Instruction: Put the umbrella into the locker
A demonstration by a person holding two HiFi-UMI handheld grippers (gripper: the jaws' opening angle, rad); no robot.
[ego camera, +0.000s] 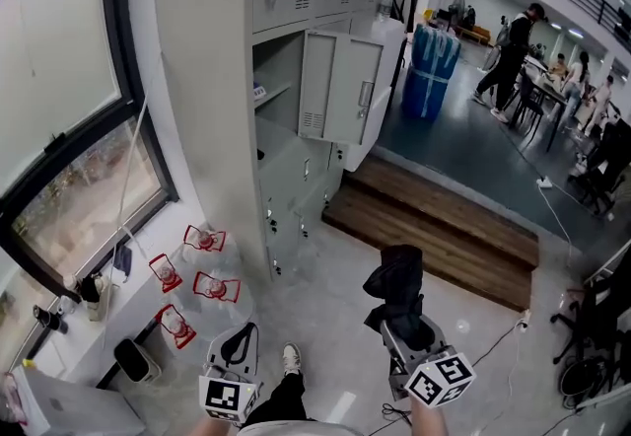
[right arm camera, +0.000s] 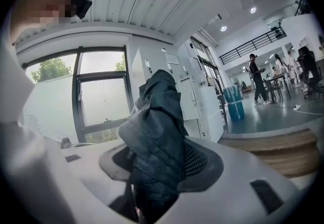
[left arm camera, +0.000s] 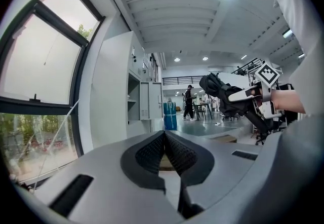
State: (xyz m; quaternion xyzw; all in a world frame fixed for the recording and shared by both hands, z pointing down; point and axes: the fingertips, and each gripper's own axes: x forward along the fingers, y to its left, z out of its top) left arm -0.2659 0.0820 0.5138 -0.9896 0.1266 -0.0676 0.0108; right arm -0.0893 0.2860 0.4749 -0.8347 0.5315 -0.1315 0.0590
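A folded black umbrella [ego camera: 396,288] sticks out of my right gripper [ego camera: 406,326], whose jaws are shut on it; in the right gripper view the dark folded fabric of the umbrella [right arm camera: 157,132] fills the space between the pads. My left gripper [ego camera: 235,353] is low at the left, jaws together with nothing between them; its pads [left arm camera: 174,153] meet in the left gripper view. The grey locker bank [ego camera: 212,79] stands ahead, one compartment's door [ego camera: 338,87] swung open, showing an inner shelf [ego camera: 271,94]. In the left gripper view the umbrella [left arm camera: 220,87] and right gripper show at the right.
Red-labelled water bottles [ego camera: 202,276] lie on the floor left of the locker, under a window [ego camera: 79,148]. A wooden step [ego camera: 434,227] runs to the right. Blue barrels [ego camera: 431,69] and people at tables [ego camera: 513,49] stand far back. A cable [ego camera: 493,340] trails on the floor.
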